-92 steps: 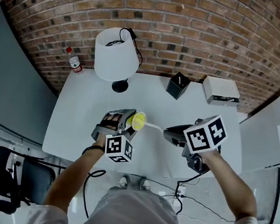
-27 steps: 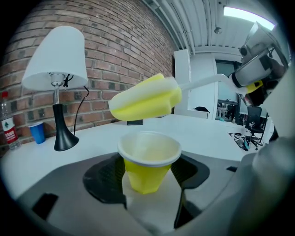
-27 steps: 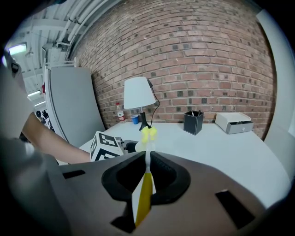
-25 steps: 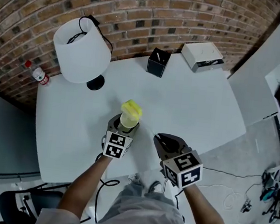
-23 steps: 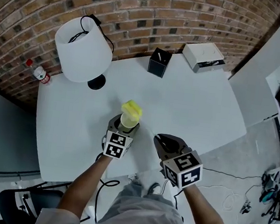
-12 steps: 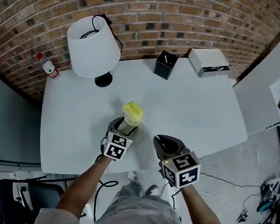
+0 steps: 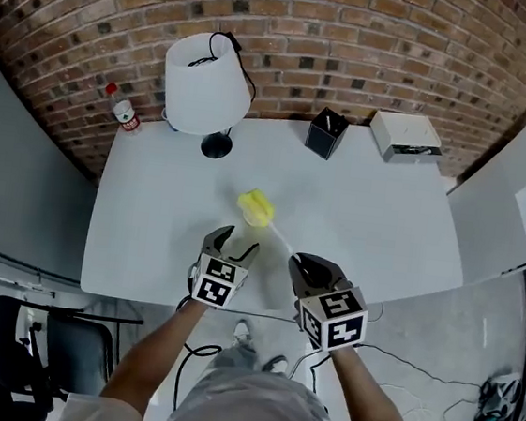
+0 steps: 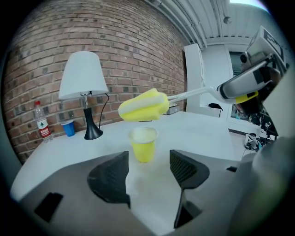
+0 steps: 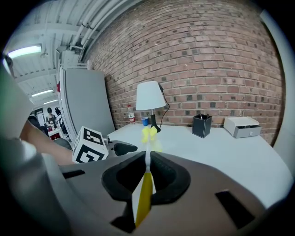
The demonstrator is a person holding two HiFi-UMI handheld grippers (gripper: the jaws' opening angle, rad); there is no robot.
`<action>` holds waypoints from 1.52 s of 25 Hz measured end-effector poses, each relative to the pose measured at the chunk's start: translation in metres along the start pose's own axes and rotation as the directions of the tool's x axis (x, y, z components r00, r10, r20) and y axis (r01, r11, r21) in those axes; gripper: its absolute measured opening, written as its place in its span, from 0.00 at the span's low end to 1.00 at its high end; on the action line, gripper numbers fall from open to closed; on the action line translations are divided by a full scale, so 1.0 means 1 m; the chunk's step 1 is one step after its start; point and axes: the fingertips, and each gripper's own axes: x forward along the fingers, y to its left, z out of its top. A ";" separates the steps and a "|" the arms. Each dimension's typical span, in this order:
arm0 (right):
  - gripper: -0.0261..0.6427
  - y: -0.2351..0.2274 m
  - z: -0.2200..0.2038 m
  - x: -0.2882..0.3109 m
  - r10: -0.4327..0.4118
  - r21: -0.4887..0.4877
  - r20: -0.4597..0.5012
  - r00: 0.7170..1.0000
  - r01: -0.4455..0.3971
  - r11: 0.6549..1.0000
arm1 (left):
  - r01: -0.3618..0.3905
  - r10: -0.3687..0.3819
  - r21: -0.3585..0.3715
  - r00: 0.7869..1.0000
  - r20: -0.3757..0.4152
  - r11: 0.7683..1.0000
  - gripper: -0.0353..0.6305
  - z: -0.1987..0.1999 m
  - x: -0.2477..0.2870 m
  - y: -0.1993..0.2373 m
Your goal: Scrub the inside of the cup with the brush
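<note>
The right gripper's [image 9: 146, 171] jaws are shut tight on the yellow handle of the brush [image 8: 146, 105]. Its yellow sponge head hangs just above the cup [image 8: 144, 145], clear of the rim. The left gripper's [image 8: 148, 173] jaws stand wide apart with nothing between them. The yellow cup stands upright on the white tabletop [image 7: 385, 219] just ahead of them. A white lamp [image 7: 206, 85] stands near the brick wall.

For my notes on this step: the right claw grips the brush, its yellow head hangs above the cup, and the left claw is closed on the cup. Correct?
One error: the left claw is open, and the cup stands free on the table ahead of it; the left gripper view shows this. The right claw does grip the brush, head above the cup.
</note>
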 end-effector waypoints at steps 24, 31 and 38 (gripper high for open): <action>0.08 0.029 0.008 -0.065 0.084 -0.092 0.158 0.984 -0.070 0.993 | -0.124 0.142 -0.097 0.965 0.218 0.988 0.13 0.082 -0.118 -0.096; 0.08 0.033 0.009 -0.077 0.097 -0.094 0.177 0.979 -0.082 0.992 | -0.152 0.172 -0.100 0.954 0.245 0.983 0.07 0.101 -0.133 -0.112; 0.08 0.034 0.011 -0.083 0.104 -0.104 0.190 0.976 -0.086 0.991 | -0.138 0.172 -0.152 0.954 0.244 0.979 0.06 0.098 -0.135 -0.120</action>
